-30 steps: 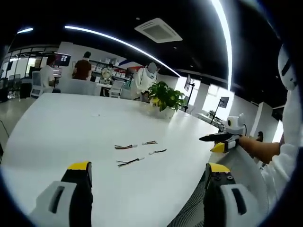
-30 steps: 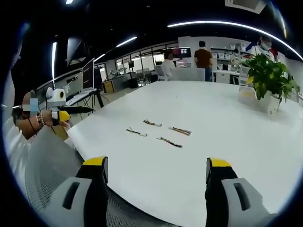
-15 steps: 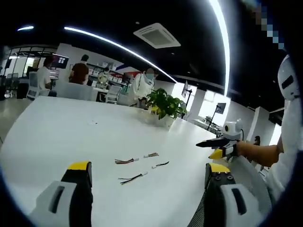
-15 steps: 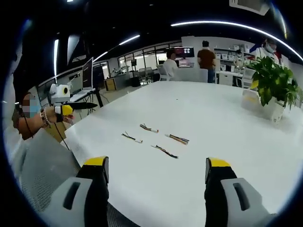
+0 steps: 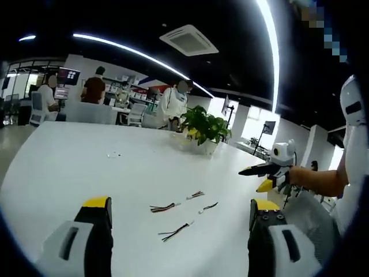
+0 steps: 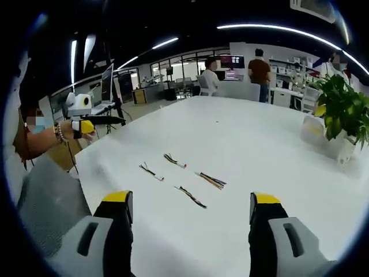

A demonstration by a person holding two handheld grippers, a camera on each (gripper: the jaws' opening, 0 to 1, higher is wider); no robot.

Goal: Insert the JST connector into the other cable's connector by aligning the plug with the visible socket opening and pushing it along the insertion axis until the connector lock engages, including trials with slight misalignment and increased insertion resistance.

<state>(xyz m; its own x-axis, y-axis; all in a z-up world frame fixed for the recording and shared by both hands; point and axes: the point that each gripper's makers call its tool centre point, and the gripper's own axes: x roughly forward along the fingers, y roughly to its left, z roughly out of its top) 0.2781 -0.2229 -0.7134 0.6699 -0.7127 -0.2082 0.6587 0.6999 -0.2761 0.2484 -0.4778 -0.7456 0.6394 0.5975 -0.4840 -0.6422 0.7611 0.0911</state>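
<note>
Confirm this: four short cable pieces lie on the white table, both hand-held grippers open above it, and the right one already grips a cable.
Wrong on the grip. In the right gripper view the right hand-held gripper is open and empty; all four cable pieces lie loose on the white table.

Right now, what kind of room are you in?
It looks like a big open office or lab. There is a long white table with a potted plant on it, strip lights on a dark ceiling, and people at desks with a screen at the far end.
</note>
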